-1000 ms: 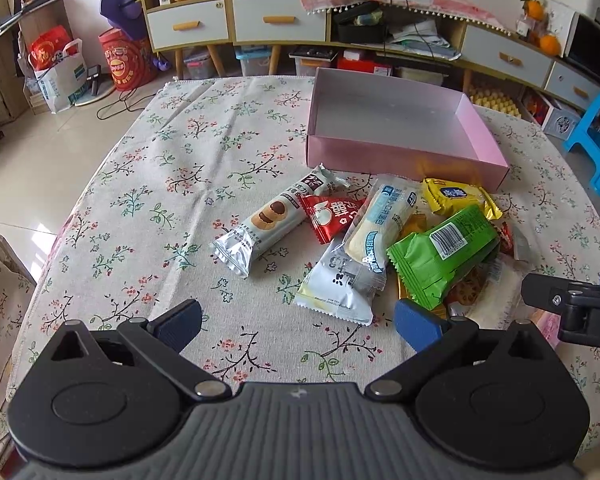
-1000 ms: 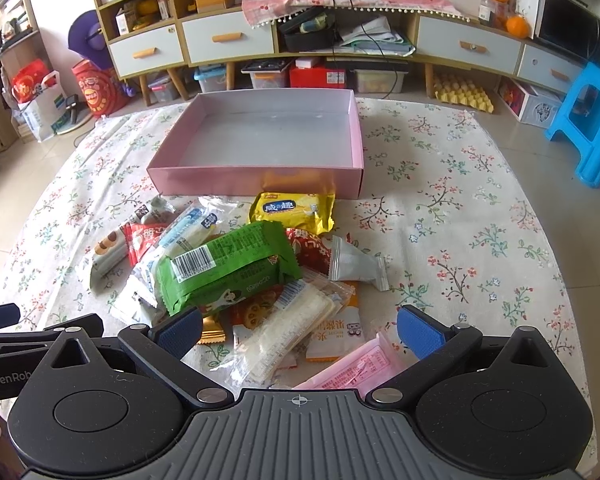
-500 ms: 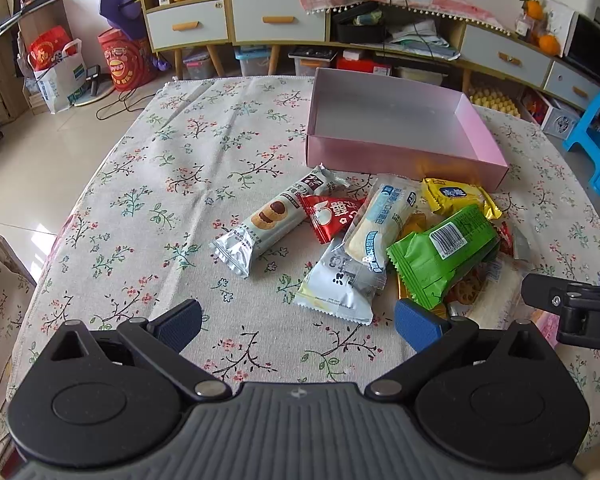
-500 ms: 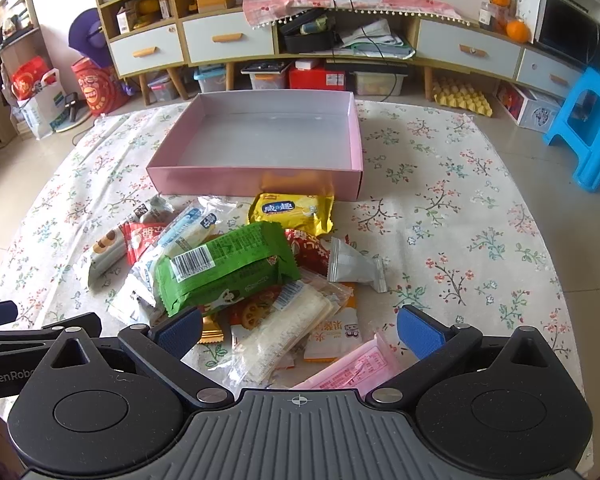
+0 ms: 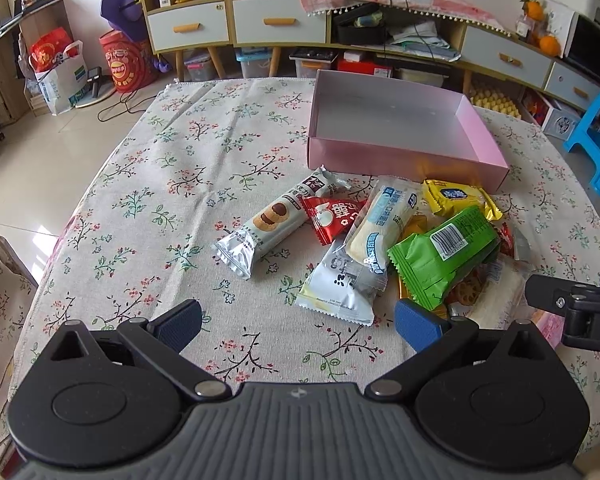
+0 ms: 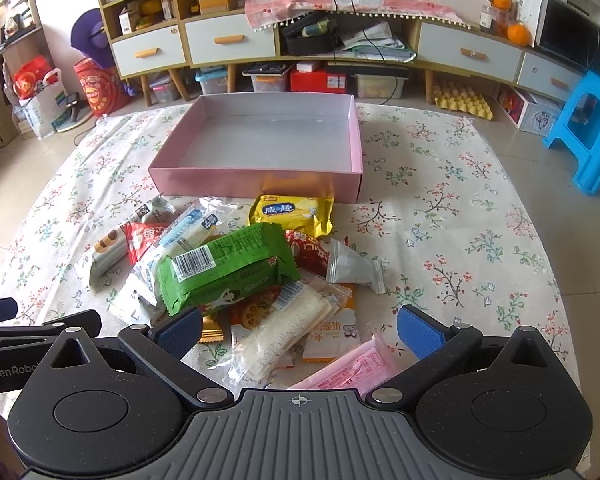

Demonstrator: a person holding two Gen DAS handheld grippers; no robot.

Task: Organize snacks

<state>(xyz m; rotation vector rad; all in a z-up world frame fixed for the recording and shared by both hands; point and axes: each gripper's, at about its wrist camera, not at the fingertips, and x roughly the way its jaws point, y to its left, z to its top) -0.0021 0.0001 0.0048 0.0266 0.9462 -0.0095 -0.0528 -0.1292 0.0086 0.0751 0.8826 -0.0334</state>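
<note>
A pile of wrapped snacks lies on the floral tablecloth (image 5: pixel 160 168) in front of an empty pink box (image 5: pixel 396 156) (image 6: pixel 260 180). On top rests a green packet (image 5: pixel 444 254) (image 6: pixel 224 268), with a yellow packet (image 6: pixel 292 212), a silver cookie bar (image 5: pixel 272 224), a red triangular sachet (image 5: pixel 332 216) and a pink packet (image 6: pixel 348 368) around it. My left gripper (image 5: pixel 298 322) hovers open just short of the pile's near left side. My right gripper (image 6: pixel 298 330) stands open over the pile's near edge, with nothing between its fingers.
Behind the table runs a low cabinet with drawers (image 6: pixel 228 40) and storage bins under it. A blue plastic stool (image 6: pixel 588 132) stands at the right. Bags and a red drum (image 5: pixel 128 64) sit on the floor at the left. The tablecloth's left half is bare.
</note>
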